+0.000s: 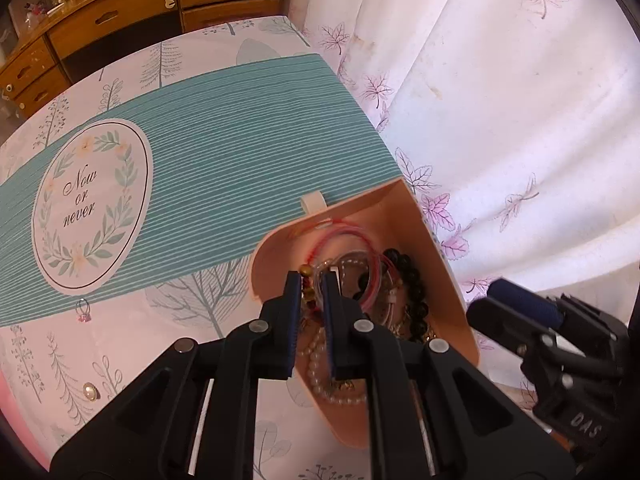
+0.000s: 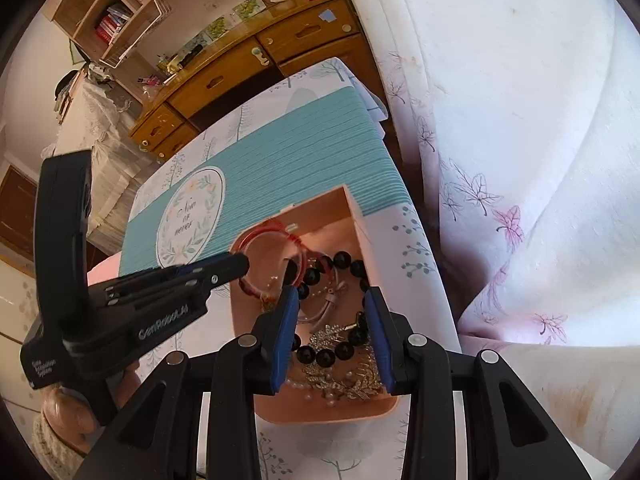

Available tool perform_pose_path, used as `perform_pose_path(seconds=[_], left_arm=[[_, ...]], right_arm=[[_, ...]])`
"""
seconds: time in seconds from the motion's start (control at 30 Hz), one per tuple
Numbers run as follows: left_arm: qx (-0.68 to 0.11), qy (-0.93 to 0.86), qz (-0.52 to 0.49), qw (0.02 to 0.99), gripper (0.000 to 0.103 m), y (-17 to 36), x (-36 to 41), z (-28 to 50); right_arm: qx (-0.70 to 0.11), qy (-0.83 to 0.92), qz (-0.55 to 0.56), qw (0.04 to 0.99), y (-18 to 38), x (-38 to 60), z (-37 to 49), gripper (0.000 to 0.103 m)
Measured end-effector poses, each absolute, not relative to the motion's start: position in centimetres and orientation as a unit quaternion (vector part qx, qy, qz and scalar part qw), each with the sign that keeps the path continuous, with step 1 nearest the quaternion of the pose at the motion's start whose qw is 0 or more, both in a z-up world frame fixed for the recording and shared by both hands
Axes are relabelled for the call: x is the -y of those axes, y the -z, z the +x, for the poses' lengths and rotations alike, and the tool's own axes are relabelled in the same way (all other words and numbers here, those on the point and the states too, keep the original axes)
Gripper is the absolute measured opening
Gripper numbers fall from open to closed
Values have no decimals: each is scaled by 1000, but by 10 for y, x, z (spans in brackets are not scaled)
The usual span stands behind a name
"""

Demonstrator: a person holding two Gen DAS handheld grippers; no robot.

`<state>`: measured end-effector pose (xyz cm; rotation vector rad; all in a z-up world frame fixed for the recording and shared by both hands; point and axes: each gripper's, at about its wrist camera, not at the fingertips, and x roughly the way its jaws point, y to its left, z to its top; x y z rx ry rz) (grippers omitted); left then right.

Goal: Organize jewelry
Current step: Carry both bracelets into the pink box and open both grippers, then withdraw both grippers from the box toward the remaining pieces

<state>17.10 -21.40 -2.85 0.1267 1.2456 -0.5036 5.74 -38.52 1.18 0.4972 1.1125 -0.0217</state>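
Fingers (image 1: pixel 294 316) of left gripper (image 1: pixel 311 280) pinching nearly shut over tray (image 2: pixel 362 216), maybe on clear bangle (image 1: pixel 352 276), unclear. Right gripper (image 2: pixel 331 298) hovering part-open, empty, over black beads (image 2: pixel 344 350). Risk: tangled strands snagging, dragging tray.

My right gripper (image 2: pixel 332 328) hangs over the pink box (image 2: pixel 360 216), jaws apart with nothing pinched, the black bead bracelet (image 2: pixel 340 350) lying between and beneath them. At nine o'clock of it, my left gripper (image 2: pixel 240 266) reaches in with its jaws together, its tip at the red bangle (image 2: pixel 262 227) by the box's rim. Gold leaf pieces (image 2: pixel 344 380) and pearls lie at six o'clock. The teal mat (image 2: pixel 300 152) spreads at twelve.
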Motion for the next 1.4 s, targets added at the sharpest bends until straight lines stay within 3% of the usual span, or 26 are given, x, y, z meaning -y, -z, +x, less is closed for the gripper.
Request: perform_pose_path(seconds=[0.13,0.17,0.27,0.3,0.7,1.4], left_arm=[[-579,234,51,779,11,29,211,177],[-581,234,51,778,16,28,209,178],[-580,221,46,783,52,26,197,177],[-576,219,40,787,55,23,190,176],[-524,152,38,837,55,0,76,115],[-489,24,-19,872,55,16,-86,12]], right_arm=[[-522,8,228,822,-12,385,53,35],[-522,8,227,822,-12,385,53,35],[-518,3,224,825,-15,380,51,35],[-517,0,221,827,-17,377,51,35],[-502,-52,149,851,-28,310,44,35],[-505,-160,4,848,-1,136,25,35]])
